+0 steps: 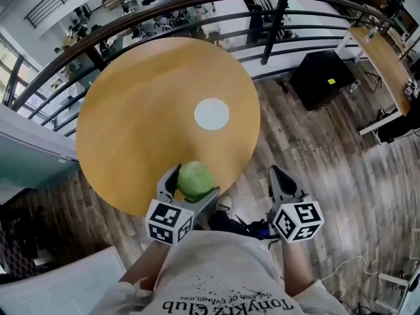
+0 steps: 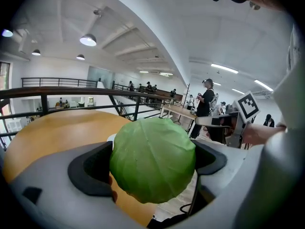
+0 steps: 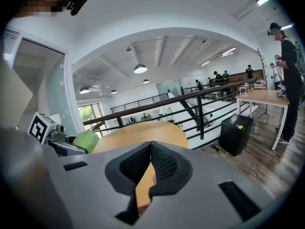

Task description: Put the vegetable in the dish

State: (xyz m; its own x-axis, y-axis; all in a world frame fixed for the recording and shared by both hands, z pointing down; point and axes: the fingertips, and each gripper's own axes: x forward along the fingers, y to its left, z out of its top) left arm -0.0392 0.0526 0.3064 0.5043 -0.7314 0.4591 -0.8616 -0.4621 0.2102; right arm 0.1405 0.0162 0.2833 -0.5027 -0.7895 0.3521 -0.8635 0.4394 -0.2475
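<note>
Green cabbage (image 1: 195, 179) clamped (left gripper (image 2: 153, 166)), dish (image 1: 212, 113) apart

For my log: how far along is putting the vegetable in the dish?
Done: the left gripper is shut on the cabbage. In hand: it hangs over the table at its near edge. Left: carrying it to the empty white dish and releasing. The right gripper is shut, empty.

Only legible txt: shirt (image 1: 218, 262) print, upside down, approx. "TonyKKZ Club"; smaller line w/ it too small.
</note>
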